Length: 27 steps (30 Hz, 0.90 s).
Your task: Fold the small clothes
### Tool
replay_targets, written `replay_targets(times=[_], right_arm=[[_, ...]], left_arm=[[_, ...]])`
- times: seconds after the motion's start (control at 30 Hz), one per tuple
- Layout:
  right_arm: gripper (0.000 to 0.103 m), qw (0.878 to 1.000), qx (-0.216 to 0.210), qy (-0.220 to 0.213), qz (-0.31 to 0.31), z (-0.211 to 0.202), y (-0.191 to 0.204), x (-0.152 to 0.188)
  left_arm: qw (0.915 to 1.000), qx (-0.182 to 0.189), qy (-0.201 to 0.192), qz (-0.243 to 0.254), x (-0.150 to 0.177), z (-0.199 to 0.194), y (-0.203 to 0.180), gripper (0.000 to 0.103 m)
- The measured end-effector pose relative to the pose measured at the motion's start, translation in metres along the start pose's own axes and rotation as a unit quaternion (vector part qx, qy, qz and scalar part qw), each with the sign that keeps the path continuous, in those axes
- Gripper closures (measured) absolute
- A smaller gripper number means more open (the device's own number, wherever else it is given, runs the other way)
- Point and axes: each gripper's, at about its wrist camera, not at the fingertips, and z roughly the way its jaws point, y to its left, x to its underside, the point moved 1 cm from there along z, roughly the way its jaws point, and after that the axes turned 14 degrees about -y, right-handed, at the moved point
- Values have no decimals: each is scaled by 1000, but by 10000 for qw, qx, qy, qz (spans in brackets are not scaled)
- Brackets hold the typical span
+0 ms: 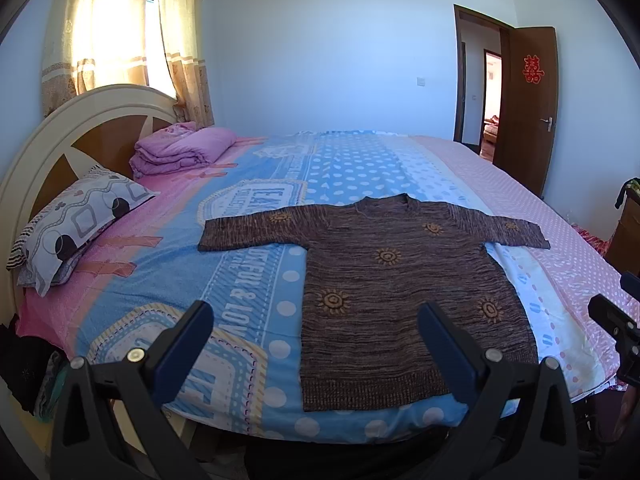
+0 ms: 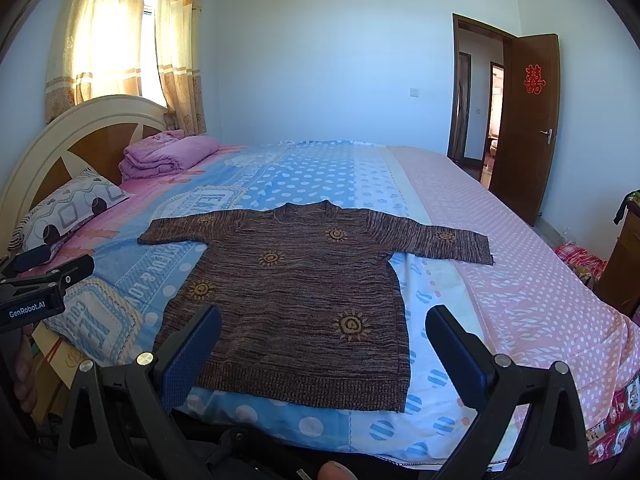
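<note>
White lettering "GenRobot.AI" marks the black body of the left claw (image 2: 34, 280). A red double-happiness sign (image 2: 534, 79) hangs on the open wooden door (image 2: 532, 152). The bed's bedsheet (image 1: 240, 304) carries partly legible print, "& LOV".

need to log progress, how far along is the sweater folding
Done: the brown knitted sweater with orange sun motifs lies spread flat on the patterned blue and pink bedsheet, both sleeves out, hem toward the cameras. In hand: nothing; the left gripper and right gripper are open, hovering near the hem, apparently not touching it. Left: every fold; no sleeve or side is turned in.
</note>
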Motion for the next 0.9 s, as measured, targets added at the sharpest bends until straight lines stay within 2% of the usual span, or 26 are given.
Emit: replay_targets(times=[0.9], right_arm=[[1, 9999, -20, 99, -19, 5, -1, 3]], left_arm=[[10000, -5, 65, -20, 2, 4, 3, 0]])
